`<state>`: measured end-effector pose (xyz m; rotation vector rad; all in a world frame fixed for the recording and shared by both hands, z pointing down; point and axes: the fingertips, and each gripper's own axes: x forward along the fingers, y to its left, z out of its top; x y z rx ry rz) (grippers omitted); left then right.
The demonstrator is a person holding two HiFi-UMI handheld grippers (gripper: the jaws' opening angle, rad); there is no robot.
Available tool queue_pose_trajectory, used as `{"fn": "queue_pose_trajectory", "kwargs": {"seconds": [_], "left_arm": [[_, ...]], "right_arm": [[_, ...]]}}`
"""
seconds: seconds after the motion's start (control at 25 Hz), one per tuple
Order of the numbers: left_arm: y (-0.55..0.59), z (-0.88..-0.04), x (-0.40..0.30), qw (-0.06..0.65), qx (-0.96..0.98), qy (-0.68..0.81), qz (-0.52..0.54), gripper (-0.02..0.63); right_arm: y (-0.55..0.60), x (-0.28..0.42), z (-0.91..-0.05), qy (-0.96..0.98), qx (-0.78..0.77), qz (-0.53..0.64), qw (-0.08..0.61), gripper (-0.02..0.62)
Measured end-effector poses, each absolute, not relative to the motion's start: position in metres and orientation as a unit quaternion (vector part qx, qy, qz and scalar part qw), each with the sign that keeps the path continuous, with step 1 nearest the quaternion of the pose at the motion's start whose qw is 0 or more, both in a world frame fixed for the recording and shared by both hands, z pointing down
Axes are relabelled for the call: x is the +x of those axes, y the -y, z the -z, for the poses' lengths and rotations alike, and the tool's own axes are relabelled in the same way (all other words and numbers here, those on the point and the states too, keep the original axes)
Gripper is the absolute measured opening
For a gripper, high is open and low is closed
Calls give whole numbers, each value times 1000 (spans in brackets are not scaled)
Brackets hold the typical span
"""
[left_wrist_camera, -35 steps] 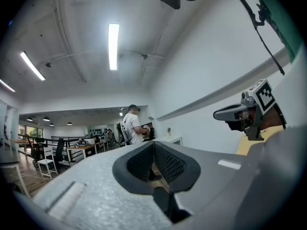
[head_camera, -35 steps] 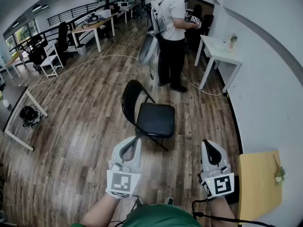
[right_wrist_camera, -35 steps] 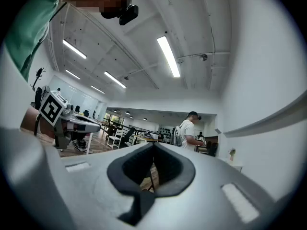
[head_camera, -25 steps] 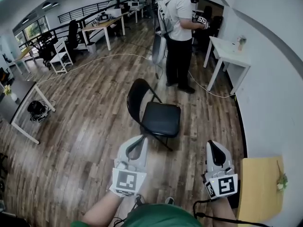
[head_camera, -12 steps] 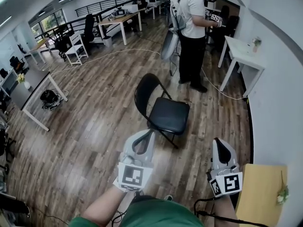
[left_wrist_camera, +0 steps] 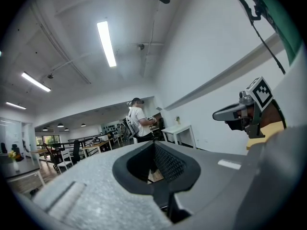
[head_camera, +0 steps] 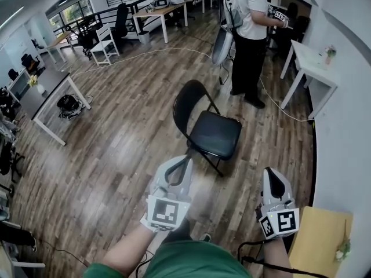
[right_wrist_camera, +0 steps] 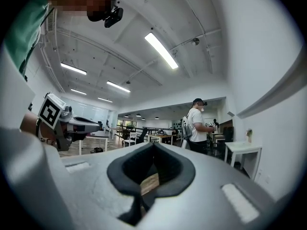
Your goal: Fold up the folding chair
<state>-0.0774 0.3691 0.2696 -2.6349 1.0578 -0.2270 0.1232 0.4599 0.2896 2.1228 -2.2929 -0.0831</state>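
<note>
A black folding chair (head_camera: 210, 131) stands unfolded on the wooden floor in the head view, its rounded backrest toward the left and its padded seat toward the right. My left gripper (head_camera: 184, 159) is shut and empty, its tips just short of the chair's near front leg. My right gripper (head_camera: 272, 173) is shut and empty too, off to the right of the chair and apart from it. In the left gripper view the left gripper (left_wrist_camera: 154, 145) shows closed jaws, with the right gripper (left_wrist_camera: 225, 113) at its right. The right gripper view shows the right gripper (right_wrist_camera: 153, 145) with jaws together.
A person (head_camera: 250, 16) with a backpack stands beyond the chair, holding grippers. A white table (head_camera: 316, 62) stands by the right wall, a wooden tabletop (head_camera: 316, 236) at my right. Desks (head_camera: 159, 13) and office chairs fill the back left. A cable (head_camera: 145, 55) runs across the floor.
The view has drawn closer to the chair over the earlier frames. Both grippers have moved forward toward it and stayed shut; the chair has not moved.
</note>
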Motion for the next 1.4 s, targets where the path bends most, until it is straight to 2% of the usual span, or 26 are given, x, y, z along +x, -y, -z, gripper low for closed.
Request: {"fn": "queue_pose_trajectory", "kwargs": {"seconds": [0.84, 1.4], "left_arm": [[-114, -322, -101, 93, -936, -331, 73, 12], [-31, -377, -73, 65, -935, -324, 130, 12]], "right_arm": [[-244, 92, -312, 700, 710, -4, 75, 3], [-166, 140, -364, 697, 711, -52, 74, 3]]}}
